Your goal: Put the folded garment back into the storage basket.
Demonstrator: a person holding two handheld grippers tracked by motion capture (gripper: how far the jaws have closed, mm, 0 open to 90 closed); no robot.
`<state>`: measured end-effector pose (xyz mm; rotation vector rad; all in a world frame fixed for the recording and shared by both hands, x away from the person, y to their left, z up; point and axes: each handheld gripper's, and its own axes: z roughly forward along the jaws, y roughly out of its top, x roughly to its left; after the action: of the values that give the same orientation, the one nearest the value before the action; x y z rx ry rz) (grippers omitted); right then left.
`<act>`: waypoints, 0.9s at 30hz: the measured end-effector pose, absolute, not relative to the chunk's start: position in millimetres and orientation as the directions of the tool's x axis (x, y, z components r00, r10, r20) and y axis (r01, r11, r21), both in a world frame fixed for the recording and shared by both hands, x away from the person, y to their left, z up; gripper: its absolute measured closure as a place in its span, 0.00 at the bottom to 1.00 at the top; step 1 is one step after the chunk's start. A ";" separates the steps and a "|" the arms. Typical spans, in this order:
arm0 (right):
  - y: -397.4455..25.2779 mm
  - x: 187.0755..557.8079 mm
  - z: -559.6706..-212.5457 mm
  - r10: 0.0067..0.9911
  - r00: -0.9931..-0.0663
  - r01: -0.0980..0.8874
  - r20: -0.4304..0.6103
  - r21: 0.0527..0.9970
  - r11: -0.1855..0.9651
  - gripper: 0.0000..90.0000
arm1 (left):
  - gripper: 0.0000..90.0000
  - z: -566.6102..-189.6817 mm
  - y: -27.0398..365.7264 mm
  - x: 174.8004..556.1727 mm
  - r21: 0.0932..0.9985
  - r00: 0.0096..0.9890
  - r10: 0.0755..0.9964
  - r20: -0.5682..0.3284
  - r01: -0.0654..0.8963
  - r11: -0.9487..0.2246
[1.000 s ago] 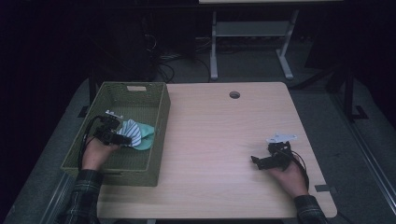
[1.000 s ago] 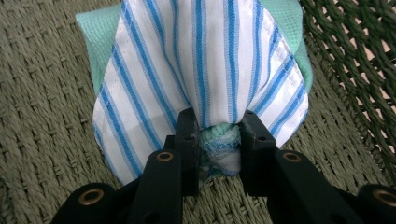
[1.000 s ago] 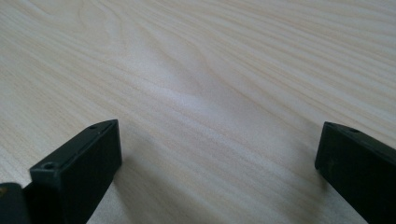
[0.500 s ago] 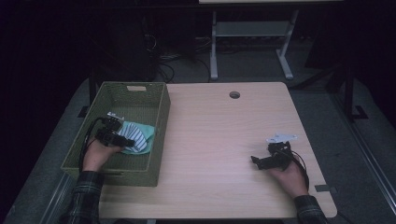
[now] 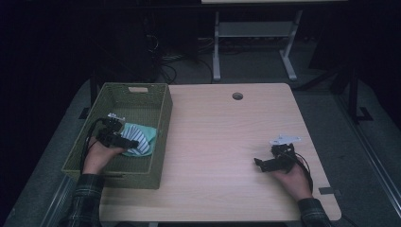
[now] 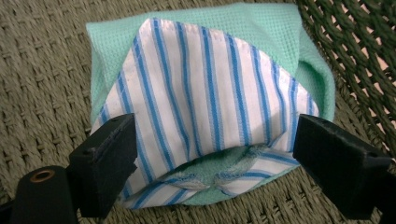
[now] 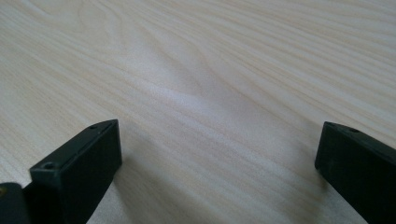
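Jaws wide apart around striped cloth (image 6: pixel 205 88)

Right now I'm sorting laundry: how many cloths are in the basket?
2, stacked in the green wicker basket: a mint cloth underneath and a blue-striped cloth folded on top. Others could lie hidden below.

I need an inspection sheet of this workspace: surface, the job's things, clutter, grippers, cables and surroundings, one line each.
Surface: light wooden table, bare, with a round hole near its far edge.
Job's things: striped cloth folded on a green cloth, both inside the woven basket at the table's left.
Clutter: nothing seen.
Grippers: left gripper open, jaws either side of the striped cloth; right gripper open above bare table.
Cables: one trails from each gripper; more lie on the floor behind the table.
Surroundings: dark room, white metal stand beyond the table.
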<state>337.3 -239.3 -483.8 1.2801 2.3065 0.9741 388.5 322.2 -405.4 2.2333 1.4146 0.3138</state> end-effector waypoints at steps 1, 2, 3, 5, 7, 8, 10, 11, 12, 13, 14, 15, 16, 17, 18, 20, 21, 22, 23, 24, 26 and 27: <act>-239.4 337.4 -483.8 0.839 -0.543 0.614 0.041 0.701 0.364 0.00 | 0.15 -404.5 322.2 388.4 0.509 0.441 0.895 -0.065 0.786 -0.351; -239.4 337.4 -483.8 0.839 -0.543 0.614 0.041 0.700 0.364 0.00 | 0.15 -402.5 322.2 388.1 0.520 0.443 0.893 -0.075 0.782 -0.344; -239.4 337.4 -483.8 0.839 -0.543 0.614 0.041 0.700 0.364 0.00 | 0.15 -401.0 322.1 387.7 0.523 0.445 0.892 -0.078 0.780 -0.343; -239.3 337.4 -483.8 0.839 -0.543 0.615 0.042 0.700 0.363 0.00 | 0.15 -397.5 320.7 386.8 0.532 0.447 0.890 -0.084 0.776 -0.339; -239.3 337.3 -483.7 0.839 -0.542 0.616 0.042 0.700 0.362 0.00 | 0.15 -393.4 317.9 385.7 0.535 0.459 0.885 -0.082 0.769 -0.350; -239.3 337.4 -483.8 0.839 -0.543 0.614 0.041 0.700 0.363 0.00 | 0.15 -390.9 315.6 384.8 0.539 0.461 0.884 -0.078 0.765 -0.352; -239.3 337.4 -483.8 0.839 -0.543 0.615 0.042 0.700 0.363 0.00 | 0.15 -384.6 311.9 383.0 0.552 0.468 0.880 -0.074 0.754 -0.355; -239.4 337.4 -483.8 0.839 -0.543 0.614 0.041 0.701 0.363 0.00 | 0.15 -381.0 309.8 381.9 0.561 0.471 0.880 -0.071 0.748 -0.355; -239.4 337.4 -483.8 0.839 -0.543 0.614 0.041 0.701 0.364 0.00 | 0.15 -377.2 307.6 380.6 0.571 0.474 0.878 -0.069 0.740 -0.355; -239.3 337.4 -483.8 0.839 -0.543 0.615 0.041 0.700 0.363 0.00 | 0.15 -373.5 305.2 379.3 0.582 0.478 0.875 -0.072 0.733 -0.352; -239.3 337.4 -483.8 0.839 -0.543 0.614 0.041 0.700 0.363 0.00 | 0.15 -368.9 302.0 377.8 0.596 0.484 0.871 -0.079 0.724 -0.348; -239.3 337.4 -483.8 0.839 -0.543 0.614 0.041 0.700 0.363 0.00 | 0.15 -364.9 299.2 376.5 0.606 0.492 0.867 -0.079 0.714 -0.350; -239.4 337.4 -483.8 0.839 -0.543 0.614 0.041 0.700 0.364 0.00 | 0.15 -360.9 296.3 375.4 0.614 0.500 0.862 -0.081 0.706 -0.352; -239.4 337.4 -483.8 0.839 -0.543 0.614 0.041 0.700 0.363 0.00 | 0.15 -358.0 293.7 374.4 0.619 0.502 0.860 -0.087 0.704 -0.349; -239.3 337.4 -483.8 0.839 -0.543 0.614 0.041 0.700 0.363 0.00 | 0.15 -353.6 289.5 373.2 0.631 0.513 0.853 -0.092 0.693 -0.348; -239.4 337.4 -483.8 0.839 -0.543 0.614 0.041 0.700 0.363 0.00 | 0.15 -346.8 281.4 370.6 0.644 0.527 0.844 -0.100 0.681 -0.349; -239.4 337.4 -483.8 0.839 -0.543 0.614 0.041 0.700 0.363 0.00 | 0.15 -343.7 277.3 369.3 0.651 0.535 0.838 -0.104 0.674 -0.349; -239.4 337.4 -483.8 0.839 -0.543 0.614 0.041 0.700 0.363 0.00 | 0.15 -341.0 273.2 368.3 0.658 0.545 0.832 -0.107 0.666 -0.352; -239.3 337.3 -483.8 0.839 -0.543 0.614 0.041 0.700 0.363 0.00 | 0.15 -338.9 270.3 367.6 0.661 0.555 0.825 -0.104 0.658 -0.360; -239.3 337.2 -483.7 0.839 -0.542 0.615 0.042 0.700 0.363 0.00 | 0.15 -335.9 265.1 366.3 0.666 0.565 0.819 -0.101 0.650 -0.366; -239.2 336.9 -483.7 0.841 -0.540 0.617 0.043 0.699 0.361 0.00 | 0.15 -332.0 258.4 364.7 0.675 0.578 0.810 -0.101 0.638 -0.371; -239.2 337.1 -483.8 0.840 -0.542 0.615 0.042 0.700 0.362 0.00 | 0.15 -329.6 253.7 363.6 0.681 0.586 0.804 -0.098 0.629 -0.375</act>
<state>337.1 -239.2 -483.8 1.2818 2.3055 0.9734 363.6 253.7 -329.6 2.1247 1.1330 0.3262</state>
